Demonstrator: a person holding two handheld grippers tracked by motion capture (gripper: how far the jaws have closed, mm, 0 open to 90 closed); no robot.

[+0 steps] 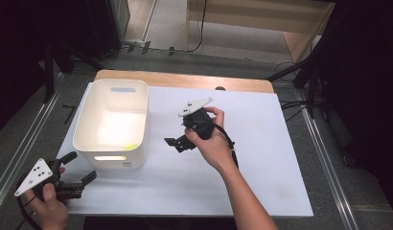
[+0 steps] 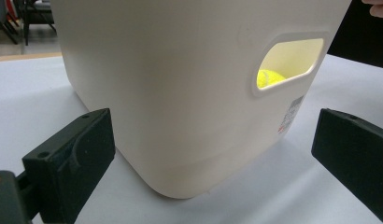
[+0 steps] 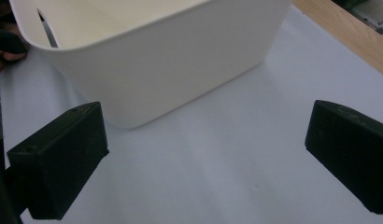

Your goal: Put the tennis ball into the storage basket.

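Bin (image 1: 111, 125) between wide-open, empty grippers

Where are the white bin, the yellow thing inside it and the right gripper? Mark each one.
white bin (image 1: 86, 125): high view, on its left rim.
yellow thing (image 2: 269, 77): left gripper view, on the part seen through the handle slot.
right gripper (image 1: 177, 143): high view, midway between its open jaws.

White bin (image 1: 89, 125) on table (image 1: 261, 158), yellow object (image 1: 131, 146) inside, right gripper (image 1: 178, 143) beside.
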